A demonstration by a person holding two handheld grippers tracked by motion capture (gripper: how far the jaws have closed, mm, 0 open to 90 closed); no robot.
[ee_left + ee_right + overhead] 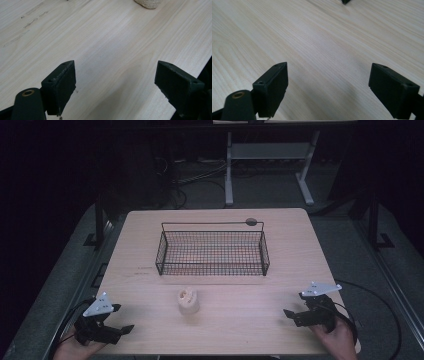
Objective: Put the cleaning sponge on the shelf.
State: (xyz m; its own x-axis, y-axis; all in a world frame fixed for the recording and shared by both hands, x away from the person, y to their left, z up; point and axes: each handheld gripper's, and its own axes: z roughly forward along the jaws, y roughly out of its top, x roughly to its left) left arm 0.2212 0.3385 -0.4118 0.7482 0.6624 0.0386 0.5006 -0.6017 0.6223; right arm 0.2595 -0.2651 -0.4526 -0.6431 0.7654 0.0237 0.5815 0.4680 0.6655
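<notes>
Start position: my left gripper [116,319] and right gripper [296,314] rest at the near worktop [240,325] corners, jaws apart, empty. Likely next: reach the small pale cup [188,300] at near centre, just short of the wire basket [212,251].

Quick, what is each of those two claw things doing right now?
Left gripper: open, holding nothing, over bare table.
Right gripper: open, holding nothing.

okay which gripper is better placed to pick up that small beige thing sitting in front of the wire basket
Probably the left gripper. The beige object sits left of centre, nearer to it than to the right gripper, and its base shows ahead in the left gripper view. Both grippers are open and empty.
</notes>
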